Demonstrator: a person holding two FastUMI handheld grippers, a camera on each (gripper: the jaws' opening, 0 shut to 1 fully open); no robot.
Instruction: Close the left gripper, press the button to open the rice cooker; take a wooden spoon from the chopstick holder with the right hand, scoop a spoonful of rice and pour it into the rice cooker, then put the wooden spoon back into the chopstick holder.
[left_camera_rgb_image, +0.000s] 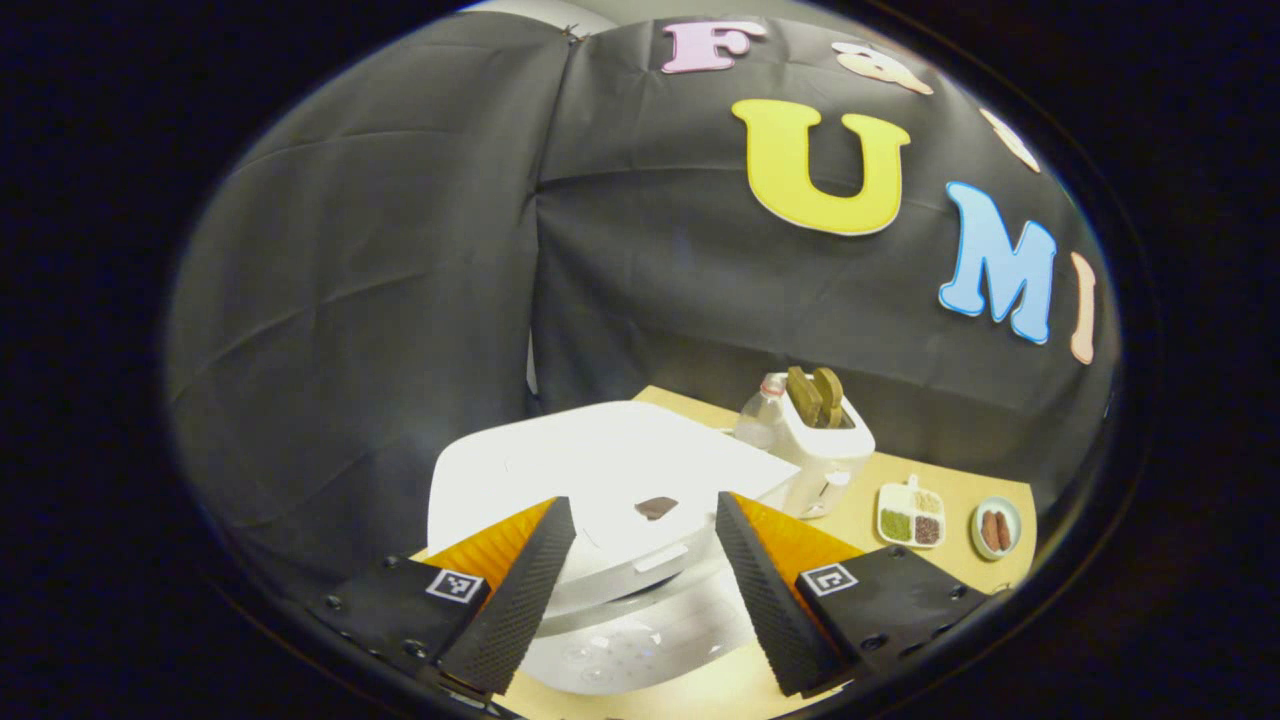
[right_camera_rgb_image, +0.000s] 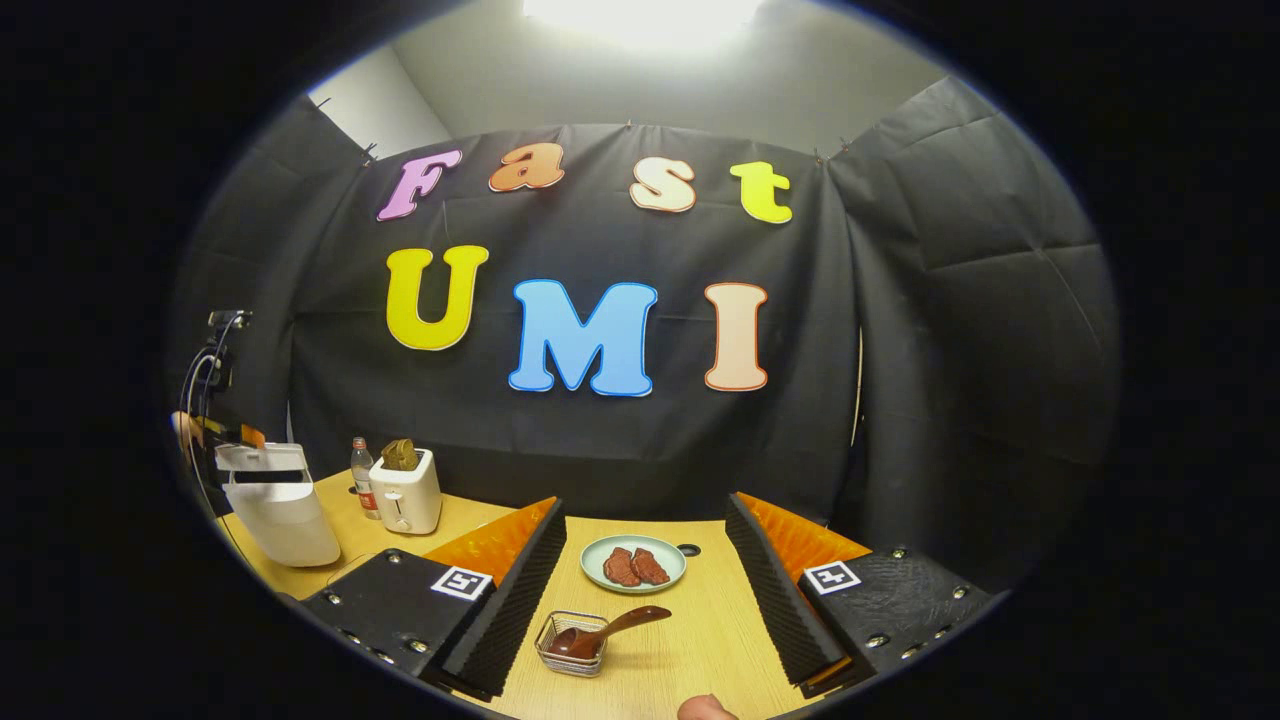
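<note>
The rice cooker (left_camera_rgb_image: 600, 490) sits lid-down at the table's (right_camera_rgb_image: 690, 650) left end, directly beyond your left gripper (left_camera_rgb_image: 640, 590), whose fingers stand spread apart. No legible branding visible. Your right gripper (right_camera_rgb_image: 640, 610), likewise spread, hovers over the chopstick holder (right_camera_rgb_image: 572, 645) containing the wooden spoon (right_camera_rgb_image: 610, 630); bare tabletop surrounds it.
</note>
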